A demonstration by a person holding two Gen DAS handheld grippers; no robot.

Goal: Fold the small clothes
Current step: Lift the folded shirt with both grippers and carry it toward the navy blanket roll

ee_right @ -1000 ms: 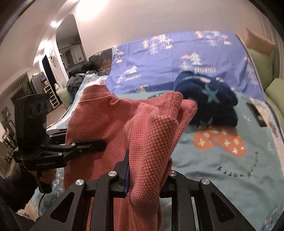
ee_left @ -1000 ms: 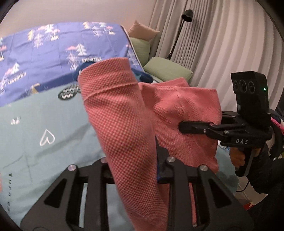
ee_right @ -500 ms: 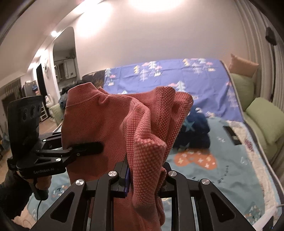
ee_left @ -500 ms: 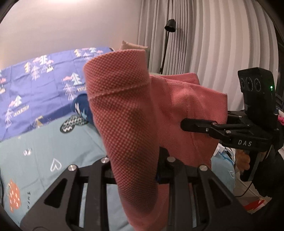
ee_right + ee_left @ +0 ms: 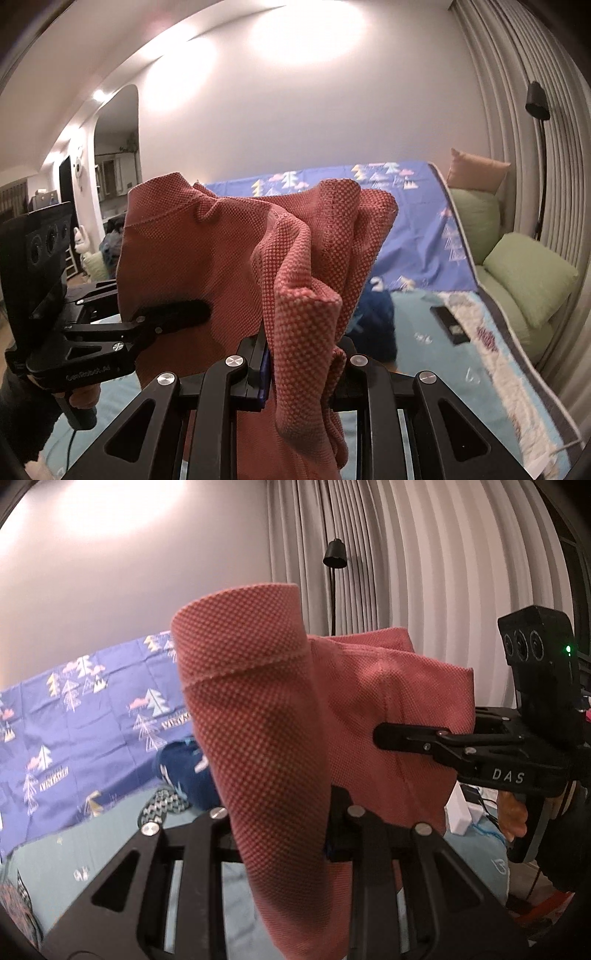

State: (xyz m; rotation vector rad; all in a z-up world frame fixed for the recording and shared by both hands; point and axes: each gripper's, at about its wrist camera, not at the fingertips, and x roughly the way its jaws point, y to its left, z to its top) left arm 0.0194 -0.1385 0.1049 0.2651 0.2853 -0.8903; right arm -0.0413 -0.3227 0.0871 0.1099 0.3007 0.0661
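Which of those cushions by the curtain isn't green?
The beige cushion, standing highest at the far end beside the blue patterned blanket. The two cushions nearer the camera, and, are both light green.

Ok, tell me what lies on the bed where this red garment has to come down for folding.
The red garment hangs between the left gripper and right gripper, both clamped on it. On the bed below and beyond lie a folded navy garment and a small dark object.
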